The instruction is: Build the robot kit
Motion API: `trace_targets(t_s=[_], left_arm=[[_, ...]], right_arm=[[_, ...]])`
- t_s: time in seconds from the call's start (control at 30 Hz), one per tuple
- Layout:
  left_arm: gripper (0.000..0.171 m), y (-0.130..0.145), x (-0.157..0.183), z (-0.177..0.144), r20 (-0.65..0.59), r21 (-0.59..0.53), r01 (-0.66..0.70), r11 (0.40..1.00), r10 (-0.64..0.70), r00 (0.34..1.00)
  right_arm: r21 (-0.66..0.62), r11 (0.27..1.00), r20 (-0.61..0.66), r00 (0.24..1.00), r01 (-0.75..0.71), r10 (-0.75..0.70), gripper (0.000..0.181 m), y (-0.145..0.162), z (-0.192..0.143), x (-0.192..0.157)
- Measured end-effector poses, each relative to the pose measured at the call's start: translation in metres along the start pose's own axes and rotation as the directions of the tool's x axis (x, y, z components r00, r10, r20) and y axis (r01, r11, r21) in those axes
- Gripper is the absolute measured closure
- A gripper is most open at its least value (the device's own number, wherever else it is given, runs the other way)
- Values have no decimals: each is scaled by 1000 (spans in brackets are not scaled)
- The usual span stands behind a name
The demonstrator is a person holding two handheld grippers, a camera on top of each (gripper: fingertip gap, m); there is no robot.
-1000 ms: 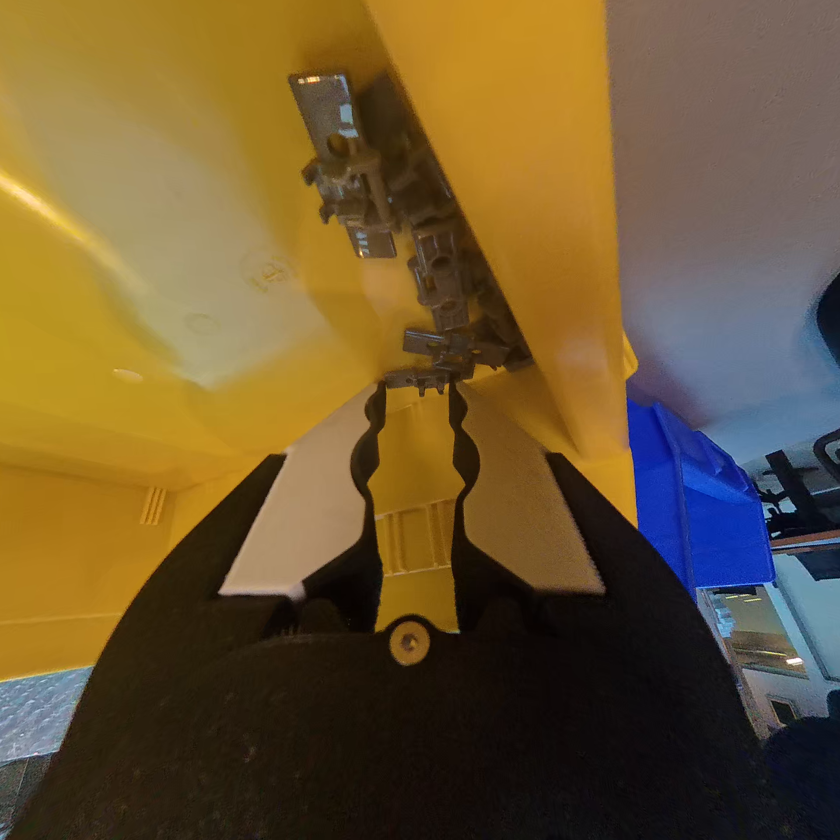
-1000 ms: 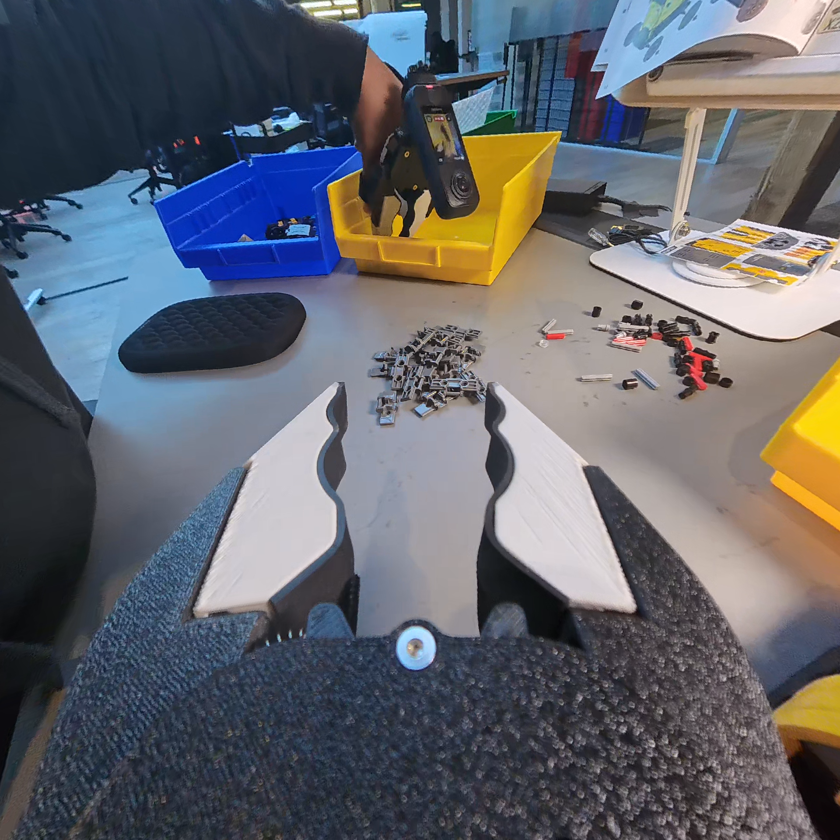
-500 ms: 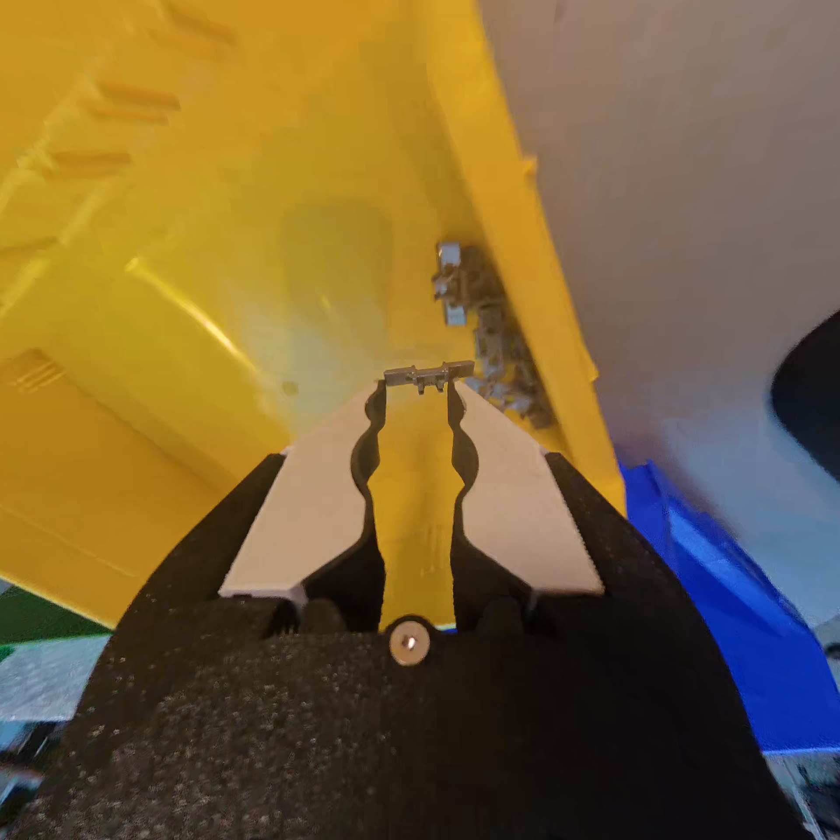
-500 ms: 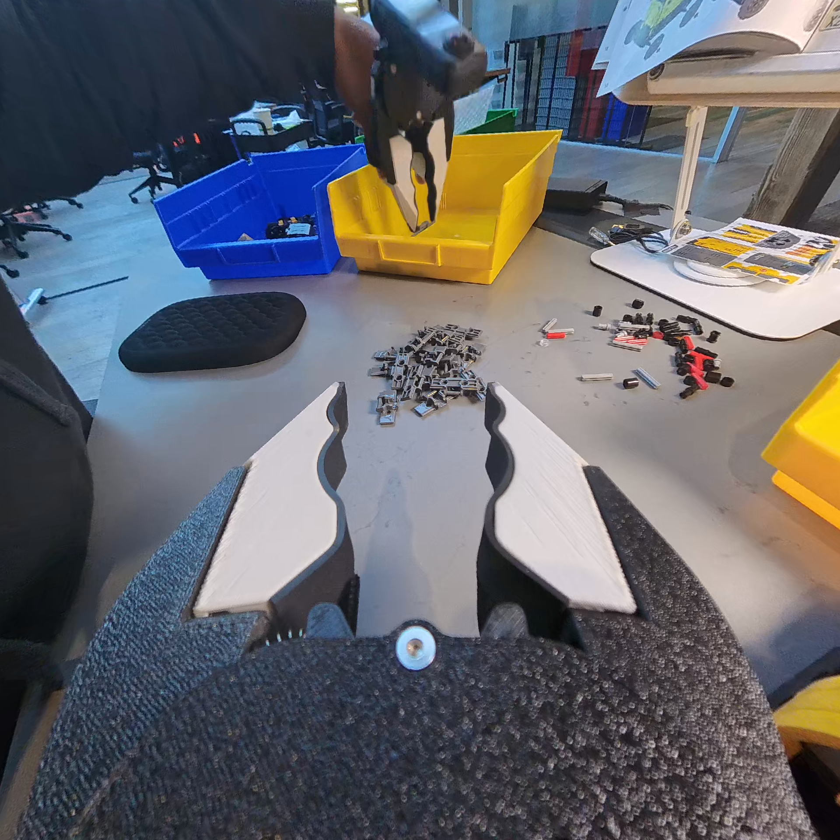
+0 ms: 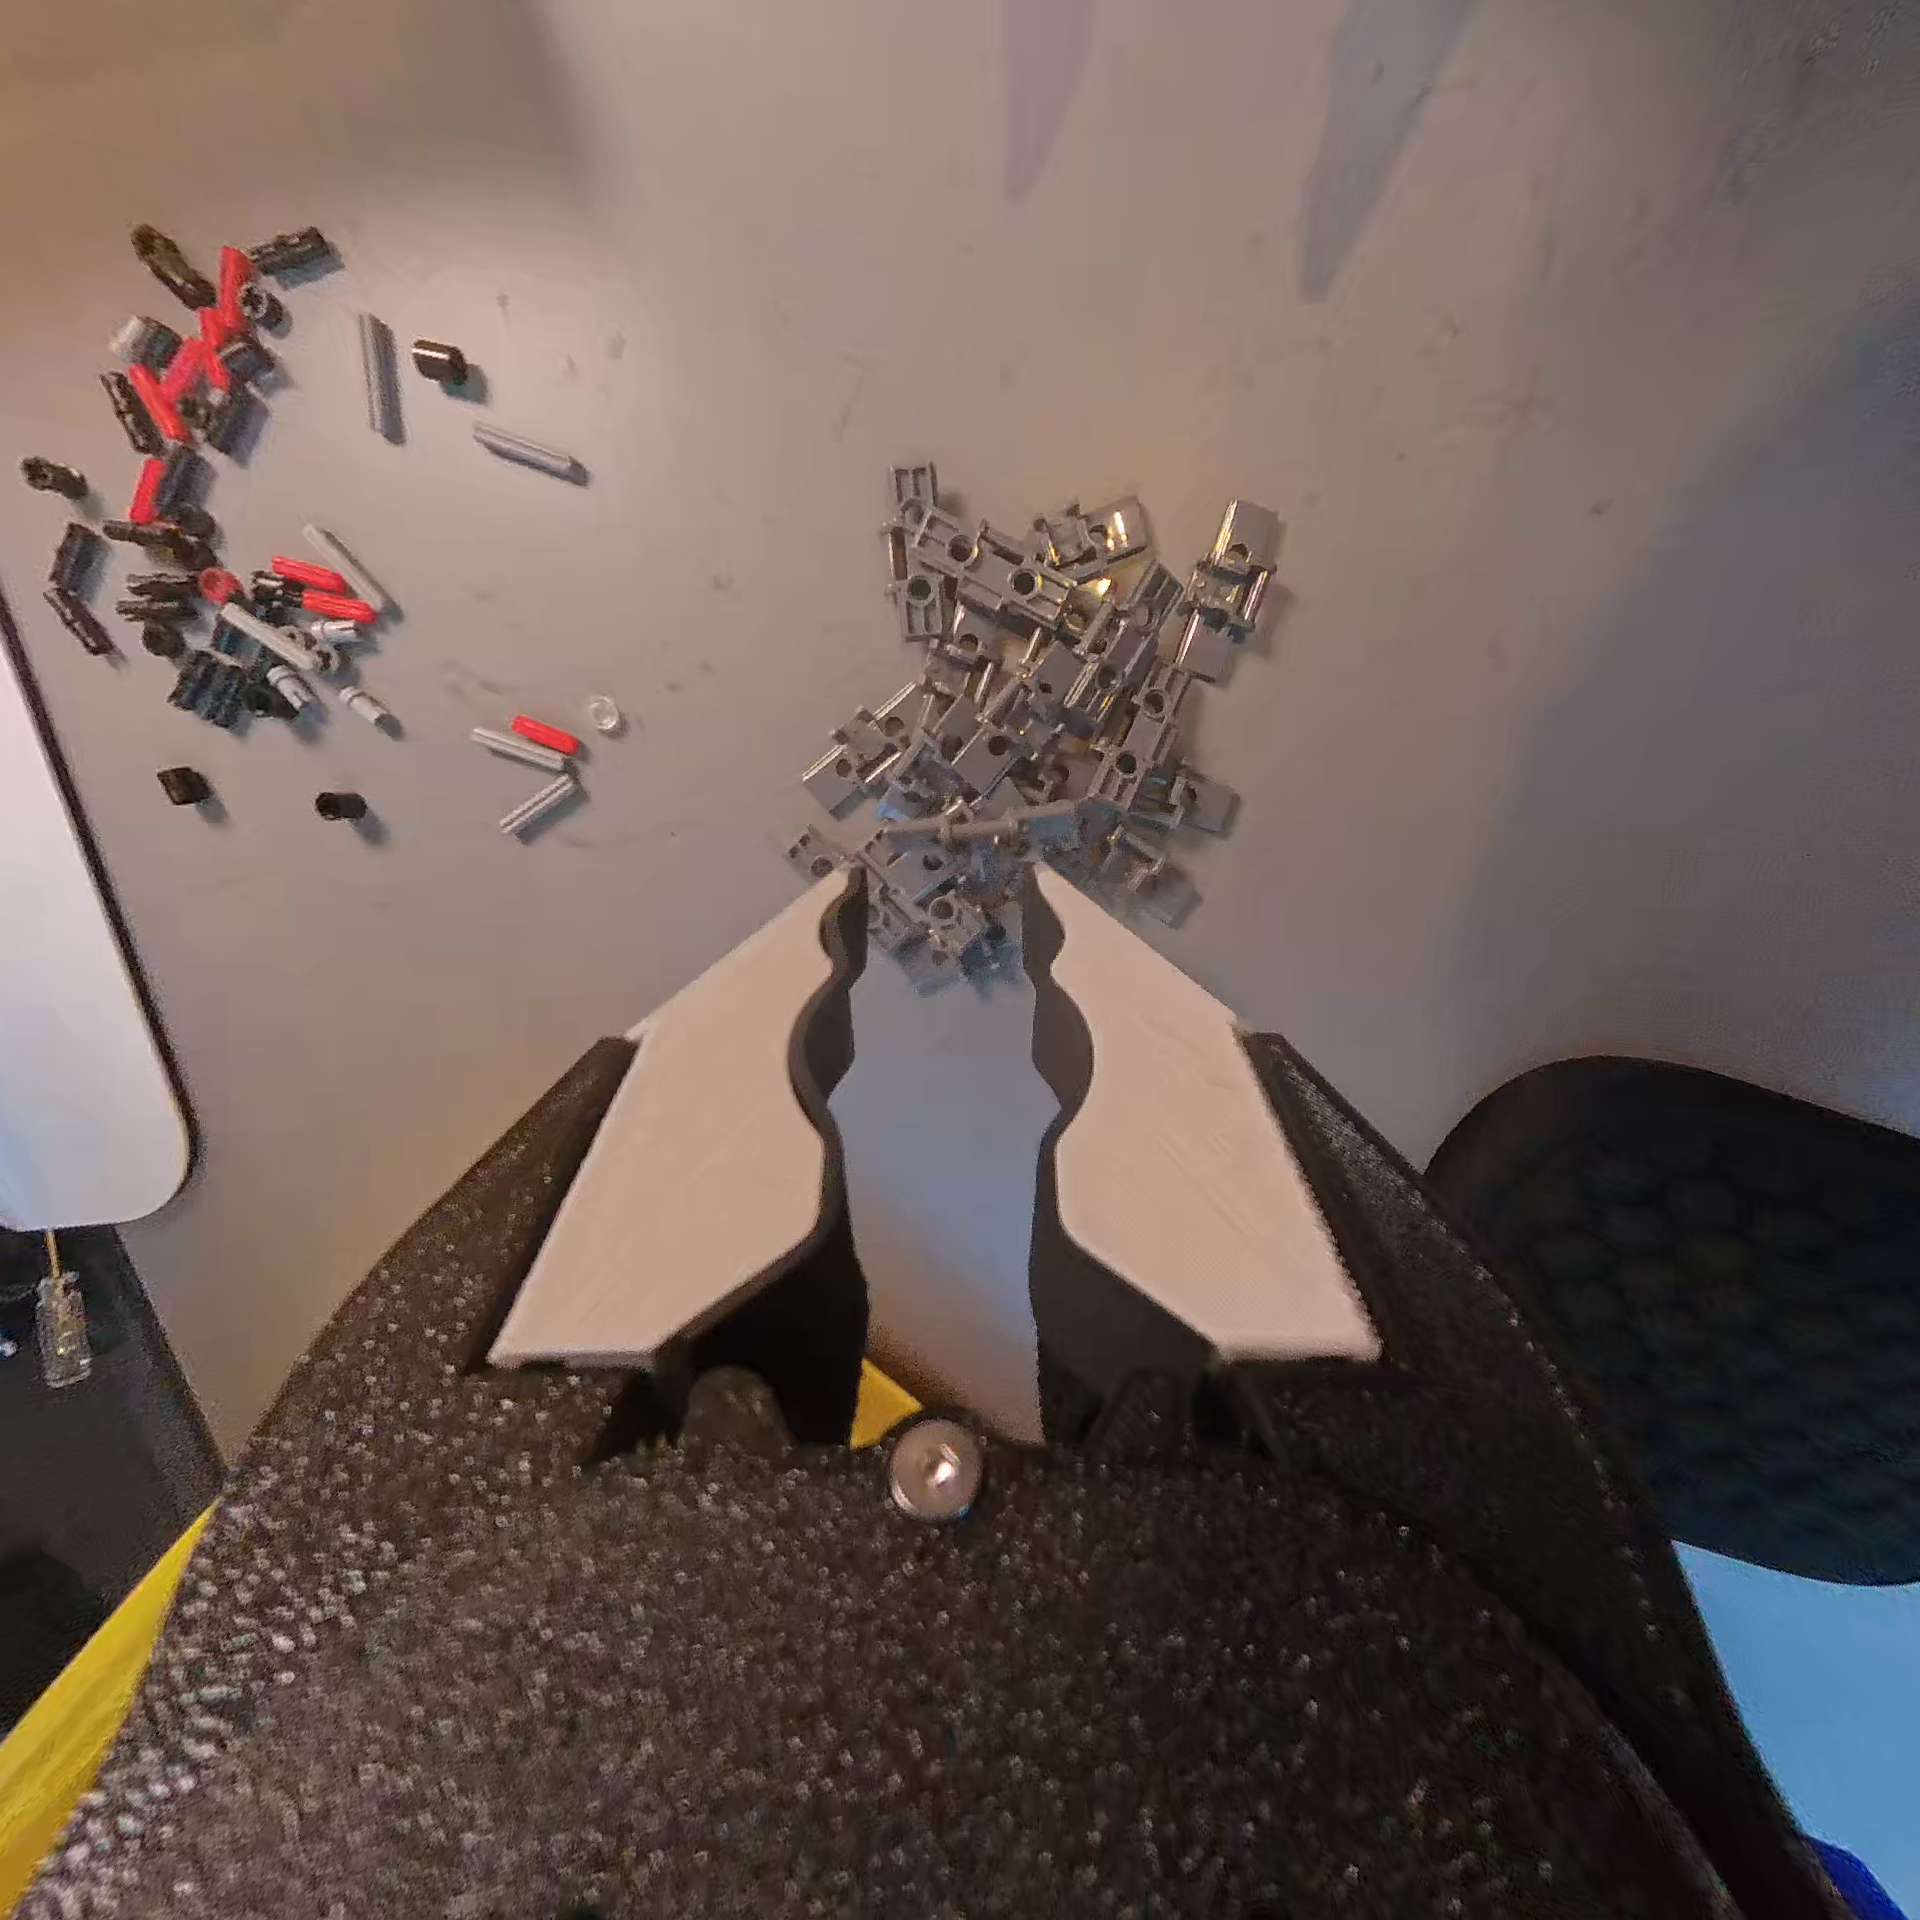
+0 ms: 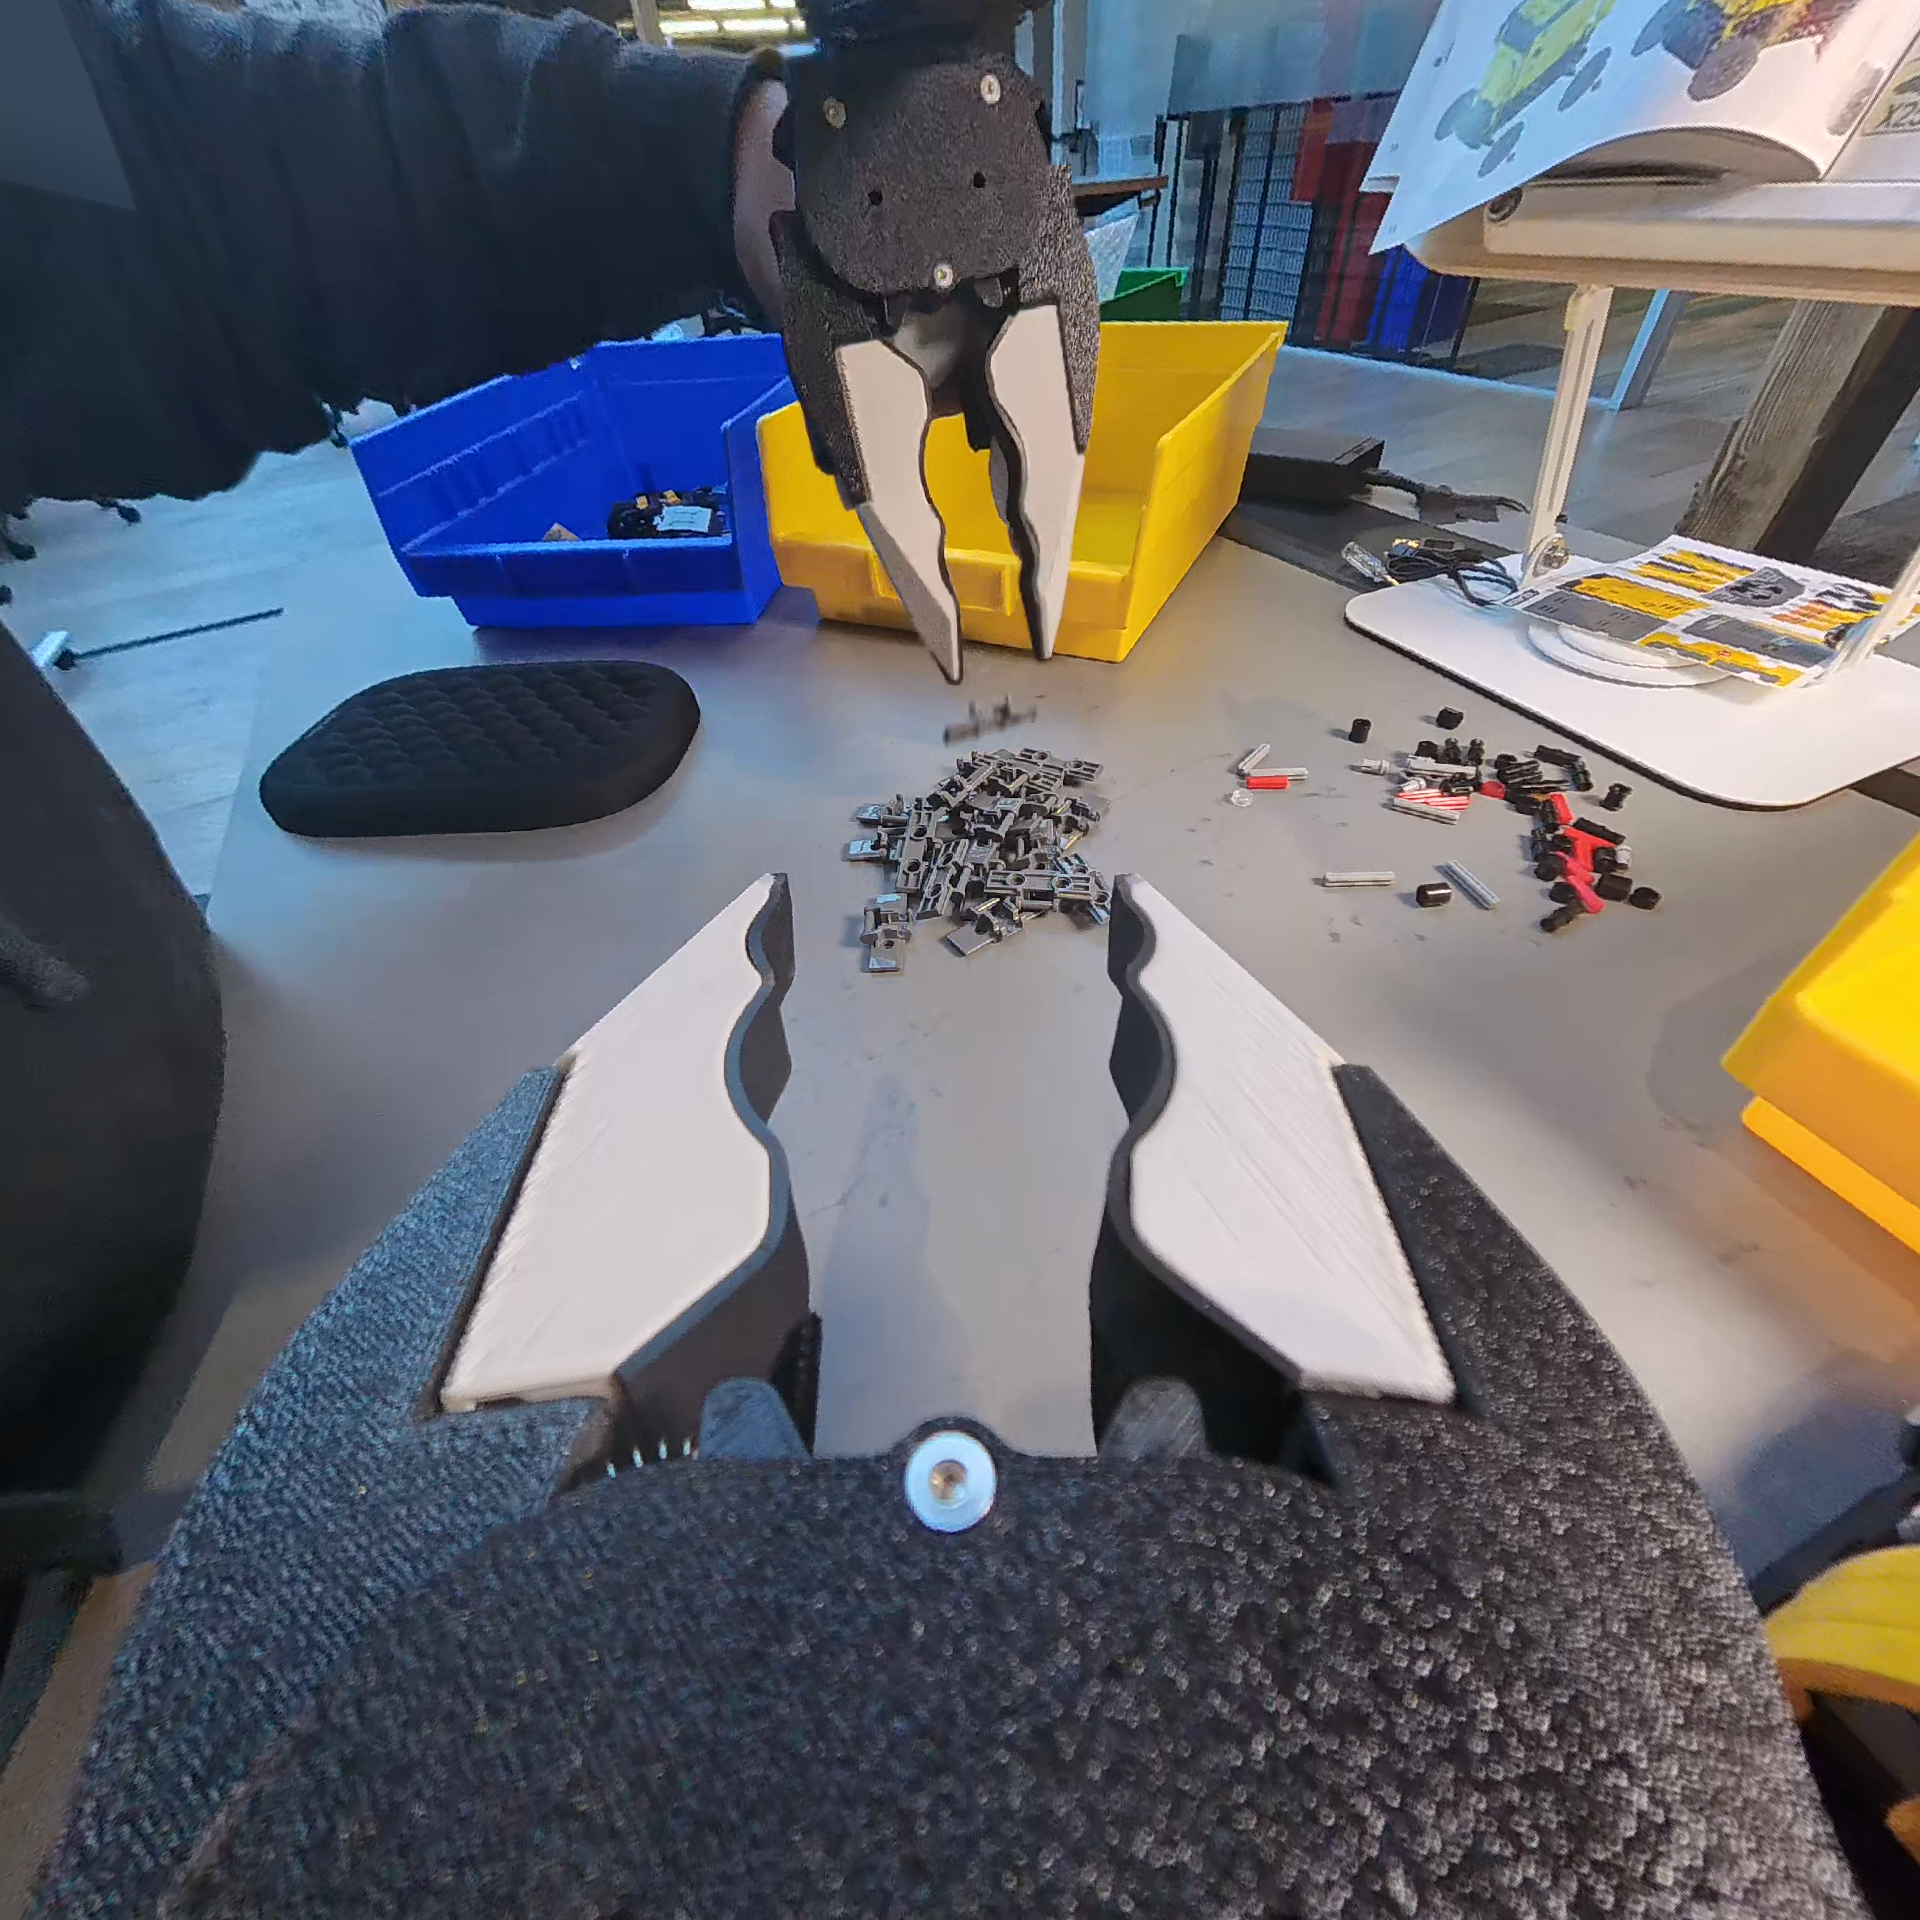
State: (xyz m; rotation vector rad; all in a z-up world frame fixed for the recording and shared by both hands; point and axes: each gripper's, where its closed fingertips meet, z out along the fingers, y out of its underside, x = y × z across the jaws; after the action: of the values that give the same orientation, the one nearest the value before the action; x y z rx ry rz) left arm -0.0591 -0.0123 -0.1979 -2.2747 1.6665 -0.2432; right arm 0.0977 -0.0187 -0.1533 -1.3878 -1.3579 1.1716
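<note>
The left gripper [image 6: 995, 665] hung open above the grey pile [image 6: 982, 847]; a small grey piece [image 6: 992, 715], light, stiff, best pinched endwise, hung blurred just below. The right gripper [image 6: 951, 899] waited open nearby.

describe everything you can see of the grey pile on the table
The grey pile is a loose heap of small, dark grey plastic-looking parts, flat plates with holes and clips, lying crisscrossed on the grey table. It sits below the left gripper and beyond the right gripper. One blurred grey part is just above it.
</note>
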Motion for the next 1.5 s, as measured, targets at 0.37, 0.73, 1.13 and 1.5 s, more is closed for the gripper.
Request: trace_targets(t_s=[0.37,0.73,1.13,1.5], left_arm=[[136,156,-33,-61,91,-279,370,886,-359,929],[146,148,2,-31,-59,-314,414,854,-453,890],[150,117,-1,-46,-85,-189,498,846,-519,850],[145,134,-19,-37,-48,-230,513,827,-536,843]], right_arm=[[-7,1000,15,1000,2,-2,120,1,1,-2],[1,1000,4,1000,-6,6,120,0,0,0],[5,1000,6,1000,2,-2,120,-1,0,-1],[7,1000,10,1000,-18,18,120,-1,0,0]])
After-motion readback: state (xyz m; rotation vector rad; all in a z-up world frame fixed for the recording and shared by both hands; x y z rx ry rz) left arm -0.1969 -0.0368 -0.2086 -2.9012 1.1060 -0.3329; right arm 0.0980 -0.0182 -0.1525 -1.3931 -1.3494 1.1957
